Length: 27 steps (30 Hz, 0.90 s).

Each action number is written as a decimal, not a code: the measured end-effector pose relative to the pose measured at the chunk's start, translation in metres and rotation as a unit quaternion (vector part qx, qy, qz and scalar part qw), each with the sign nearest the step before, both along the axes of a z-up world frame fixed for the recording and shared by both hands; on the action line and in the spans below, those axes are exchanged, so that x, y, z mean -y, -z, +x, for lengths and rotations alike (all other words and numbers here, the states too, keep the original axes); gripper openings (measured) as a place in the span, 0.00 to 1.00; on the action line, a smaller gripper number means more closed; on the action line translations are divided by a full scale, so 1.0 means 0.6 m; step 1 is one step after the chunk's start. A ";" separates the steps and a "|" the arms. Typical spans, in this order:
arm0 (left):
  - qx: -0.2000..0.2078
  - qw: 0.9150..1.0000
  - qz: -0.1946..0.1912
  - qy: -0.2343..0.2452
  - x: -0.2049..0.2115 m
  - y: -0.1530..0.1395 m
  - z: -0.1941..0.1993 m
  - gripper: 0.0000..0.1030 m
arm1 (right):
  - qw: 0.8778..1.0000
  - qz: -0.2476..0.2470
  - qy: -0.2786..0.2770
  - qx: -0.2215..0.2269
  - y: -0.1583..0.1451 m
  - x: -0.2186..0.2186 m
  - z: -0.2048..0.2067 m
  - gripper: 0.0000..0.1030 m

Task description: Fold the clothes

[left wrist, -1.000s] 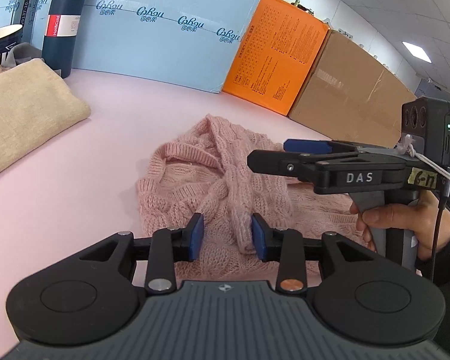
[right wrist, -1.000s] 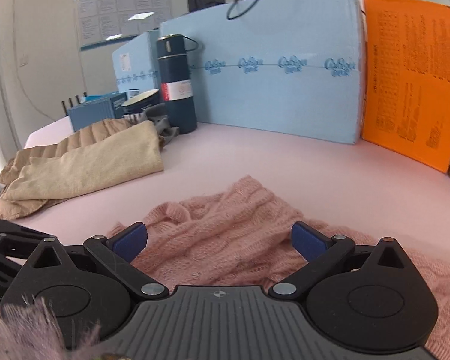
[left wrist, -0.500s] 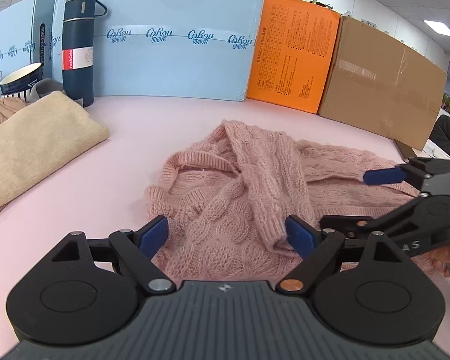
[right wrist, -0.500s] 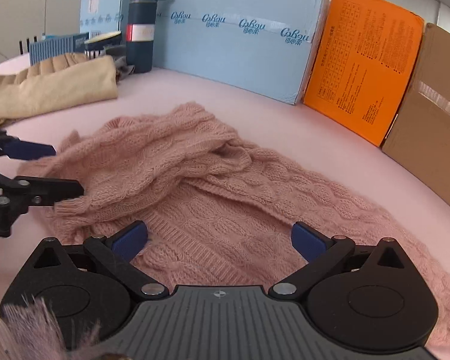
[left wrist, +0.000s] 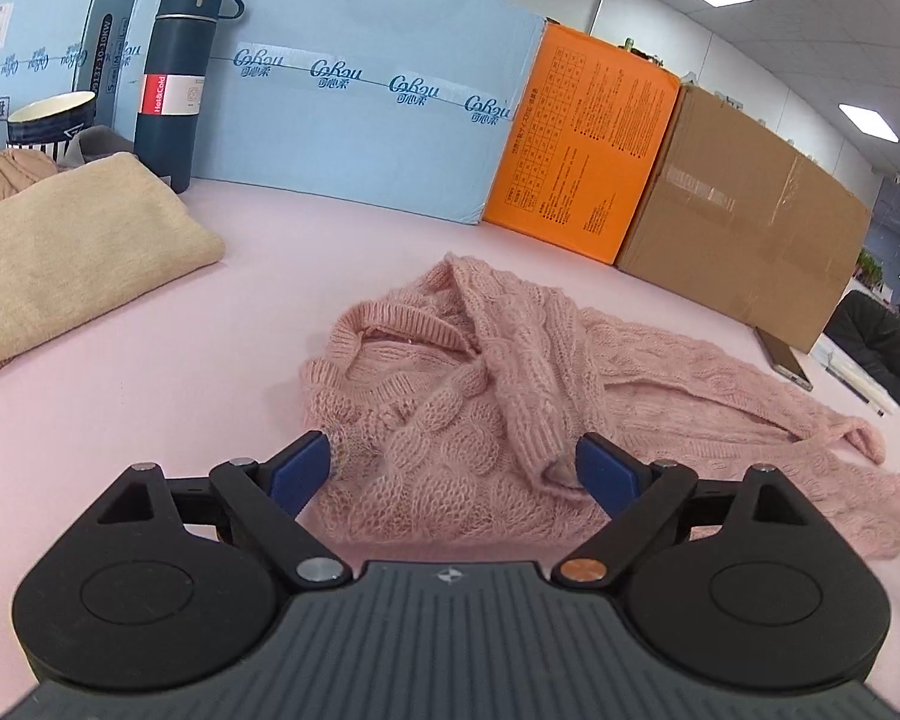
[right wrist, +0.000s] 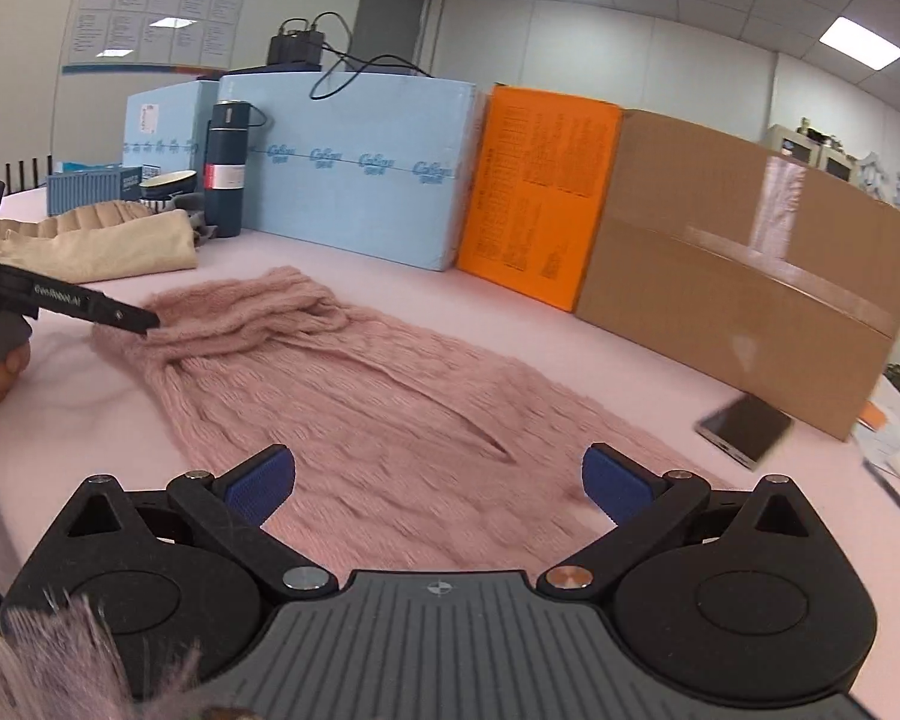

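Both grippers stand spread wide and hold nothing. The left gripper (left wrist: pixel 453 471) hovers at the collar end of the fuzzy pink cable-knit sweater (left wrist: pixel 510 414), which lies rumpled on the smooth pink table (left wrist: pixel 210 330); the right gripper (right wrist: pixel 438 483) hovers over its hem end.

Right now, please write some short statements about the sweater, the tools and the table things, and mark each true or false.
1. Both the left tool and the right tool are open. True.
2. The pink sweater is folded into a neat square. False: it lies spread and rumpled.
3. The dark flask stands upright beside the blue box. True.
4. The beige garment lies on top of the pink sweater. False: it lies apart, to the left.
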State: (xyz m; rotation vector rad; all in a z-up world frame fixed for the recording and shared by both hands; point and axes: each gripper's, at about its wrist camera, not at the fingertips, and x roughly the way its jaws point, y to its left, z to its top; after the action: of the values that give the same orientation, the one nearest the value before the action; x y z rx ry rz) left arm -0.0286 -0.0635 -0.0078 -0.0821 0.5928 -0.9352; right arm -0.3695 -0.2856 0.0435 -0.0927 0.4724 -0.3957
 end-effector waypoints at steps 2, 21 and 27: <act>-0.008 1.000 -0.009 0.001 -0.006 0.002 0.002 0.89 | 0.999 -0.004 0.029 -0.017 0.008 0.003 -0.047 1.00; 0.045 0.991 -0.068 0.104 -0.015 -0.023 -0.040 0.90 | 0.889 0.381 0.198 0.156 0.074 0.203 -0.209 1.00; 0.105 0.972 -0.081 0.193 0.005 -0.048 -0.086 0.90 | 0.860 0.412 0.218 0.210 0.080 0.235 -0.210 1.00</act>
State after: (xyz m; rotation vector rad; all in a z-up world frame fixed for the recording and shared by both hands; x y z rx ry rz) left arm -0.0803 -0.0667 0.0207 -0.0131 0.3387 -1.3513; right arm -0.4954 -0.4267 -0.0044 0.9380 0.1900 -0.6104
